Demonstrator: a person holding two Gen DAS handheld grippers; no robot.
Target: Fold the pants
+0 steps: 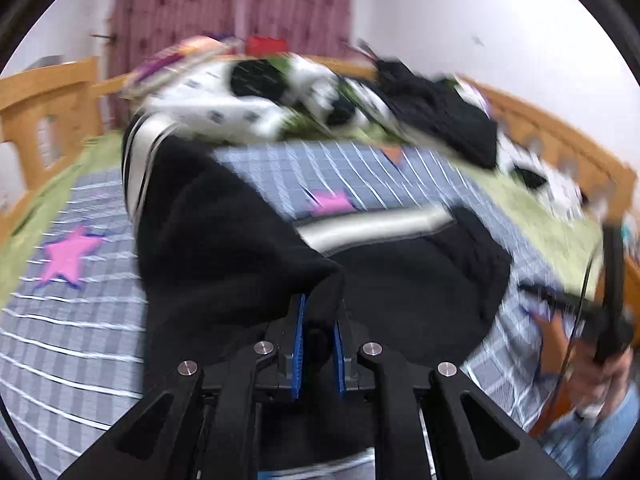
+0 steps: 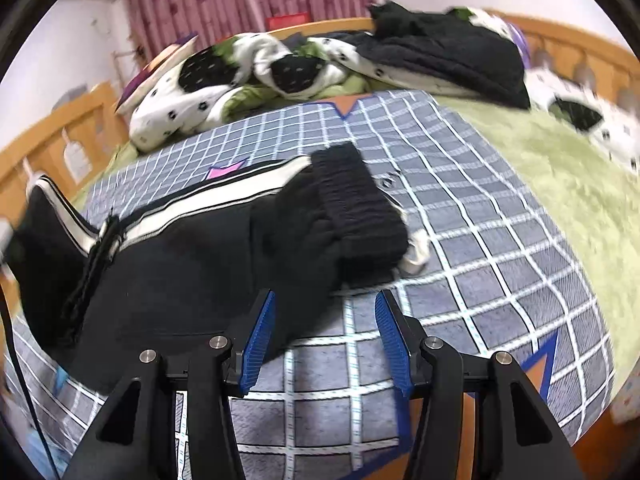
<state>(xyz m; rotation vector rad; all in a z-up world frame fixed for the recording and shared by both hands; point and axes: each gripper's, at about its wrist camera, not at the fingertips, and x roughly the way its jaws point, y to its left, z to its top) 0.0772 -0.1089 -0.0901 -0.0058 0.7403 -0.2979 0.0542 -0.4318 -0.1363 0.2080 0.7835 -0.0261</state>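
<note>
Pants [image 2: 192, 240] | black, white-striped, sprawled mid-frame on checked bed [image 2: 460, 240] | soft, limp, light: best pinched at hem or waistband | left tongs [image 1: 318, 344] clenched on black fabric | right tongs [image 2: 324, 336] released, empty

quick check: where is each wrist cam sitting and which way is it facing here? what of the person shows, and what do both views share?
Left wrist: rides the left tool, looking forward and down over the black pants it pinches, toward the curtain. The person's hand holding the other tool shows at right.
Right wrist: rides the right tool, open over the checked sheet, facing the pants' waistband and curtain. No body visible.
Shared: pants, sheet, spotted bedding, wooden bed rail.
</note>
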